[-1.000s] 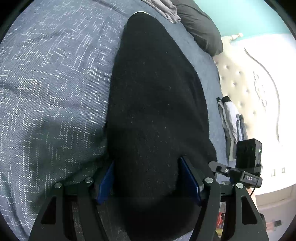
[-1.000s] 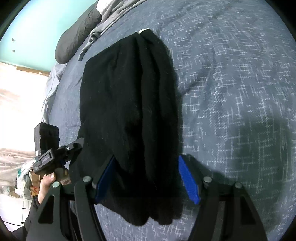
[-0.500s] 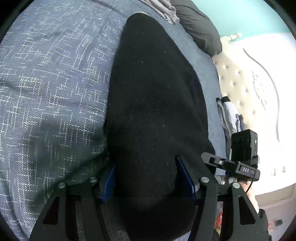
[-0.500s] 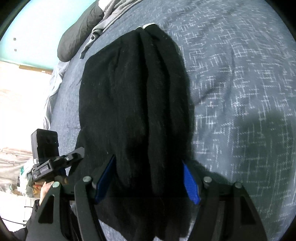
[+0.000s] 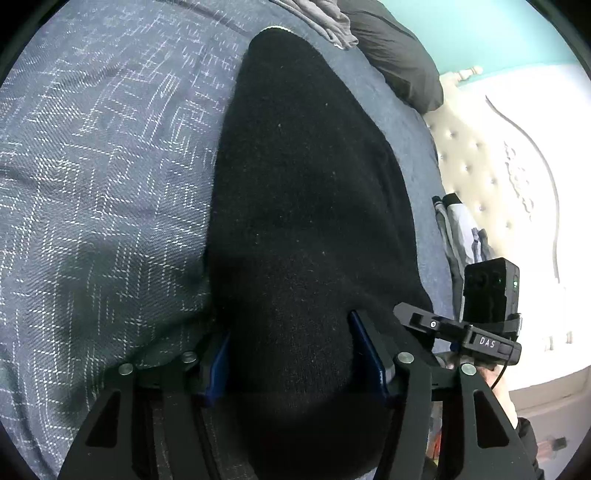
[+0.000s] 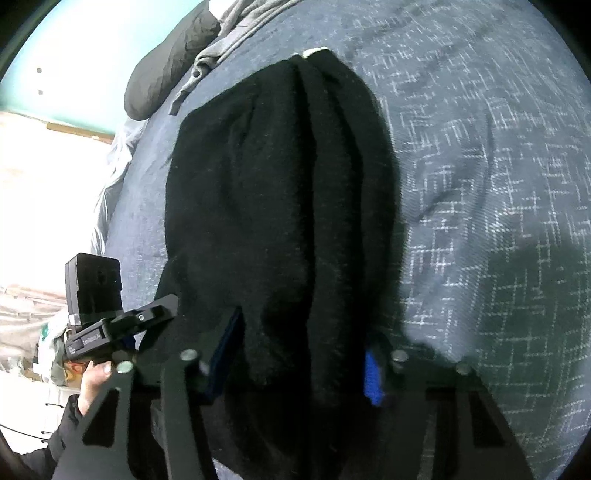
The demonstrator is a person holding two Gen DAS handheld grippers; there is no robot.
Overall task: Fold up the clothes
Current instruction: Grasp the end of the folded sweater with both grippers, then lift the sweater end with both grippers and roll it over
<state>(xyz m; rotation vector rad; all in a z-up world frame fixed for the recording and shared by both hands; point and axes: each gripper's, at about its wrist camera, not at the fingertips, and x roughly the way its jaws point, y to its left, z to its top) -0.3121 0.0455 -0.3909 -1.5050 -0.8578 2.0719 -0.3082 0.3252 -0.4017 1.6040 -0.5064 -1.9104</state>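
Observation:
A black fleecy garment (image 5: 306, 184) lies lengthwise as a long folded strip on a blue-grey patterned bedspread (image 5: 92, 184). My left gripper (image 5: 293, 354) straddles its near end, one blue pad on each side of the thick cloth, jaws wide, so it is open. In the right wrist view the same garment (image 6: 280, 184) shows lengthwise ridges and a white label at its far tip. My right gripper (image 6: 297, 354) straddles the near end the same way, open. The cloth hides both gripper bases. A hand (image 6: 94, 376) holds the left gripper's handle.
A dark pillow (image 5: 399, 55) and a grey garment (image 5: 332, 22) lie at the far end of the bed. A cream tufted headboard (image 5: 480, 166) and a bundle of clothes (image 5: 458, 229) are to the right. The bedspread (image 6: 498, 184) spreads wide beside the garment.
Both grippers have slid further over the garment's near end, which now fills more of each view. The left fingers stand slightly closer together than a second ago.

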